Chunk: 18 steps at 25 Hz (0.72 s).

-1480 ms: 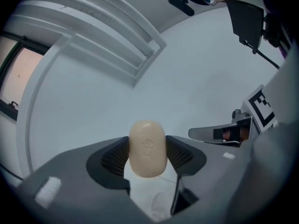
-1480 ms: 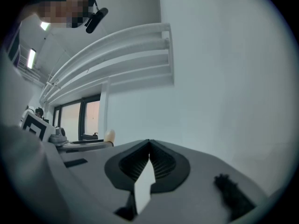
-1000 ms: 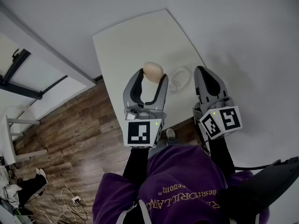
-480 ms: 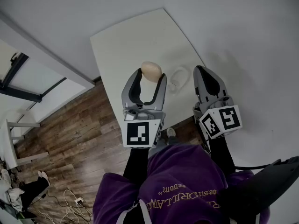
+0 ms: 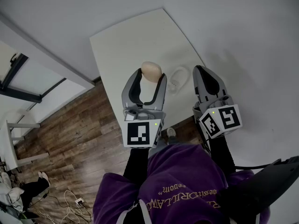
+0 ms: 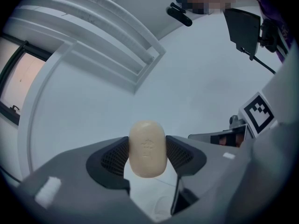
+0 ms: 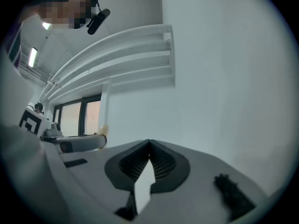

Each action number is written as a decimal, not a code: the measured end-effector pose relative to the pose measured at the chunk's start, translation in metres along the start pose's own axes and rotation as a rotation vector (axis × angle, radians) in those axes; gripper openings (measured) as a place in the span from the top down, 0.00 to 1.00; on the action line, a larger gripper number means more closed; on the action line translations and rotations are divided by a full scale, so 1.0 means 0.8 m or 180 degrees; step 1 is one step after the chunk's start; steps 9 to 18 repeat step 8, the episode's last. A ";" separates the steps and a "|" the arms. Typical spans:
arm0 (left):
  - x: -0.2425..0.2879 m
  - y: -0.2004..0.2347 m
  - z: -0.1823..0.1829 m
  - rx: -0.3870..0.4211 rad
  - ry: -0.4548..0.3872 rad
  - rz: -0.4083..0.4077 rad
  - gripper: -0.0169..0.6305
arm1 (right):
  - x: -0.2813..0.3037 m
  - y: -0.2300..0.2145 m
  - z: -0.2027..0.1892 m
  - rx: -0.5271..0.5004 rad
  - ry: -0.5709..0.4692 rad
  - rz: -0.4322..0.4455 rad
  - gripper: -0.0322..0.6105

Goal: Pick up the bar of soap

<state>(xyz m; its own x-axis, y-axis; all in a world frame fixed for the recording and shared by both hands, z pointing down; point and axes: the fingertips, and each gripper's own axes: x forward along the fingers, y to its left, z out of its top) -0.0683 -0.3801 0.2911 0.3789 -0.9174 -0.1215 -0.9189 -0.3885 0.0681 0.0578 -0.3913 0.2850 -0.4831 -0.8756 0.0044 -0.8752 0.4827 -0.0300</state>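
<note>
Left gripper is clamped on the bar of soap, which stands upright between the pads, top protruding past the fingertips. Right gripper has its jaws together, gripping nothing. Beyond them, a white soap dish rests on the white table, beside the raised soap and apart from it

Pale cream bar of soap. Grey left gripper and grey right gripper, black ribbed pads, cubes patterned in black-and-white squares. Off-white table, white dish, streaky brown plank floor, purple sweatshirt with pale lettering.
</note>
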 end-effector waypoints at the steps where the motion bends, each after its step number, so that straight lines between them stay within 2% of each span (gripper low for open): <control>1: 0.000 0.001 0.000 0.0001 0.0002 0.0002 0.57 | 0.001 0.000 -0.001 0.0000 0.0002 0.0000 0.94; 18: -0.001 0.008 -0.001 0.0000 -0.0021 0.0030 0.57 | 0.007 0.002 -0.006 -0.0010 0.0037 -0.0014 0.94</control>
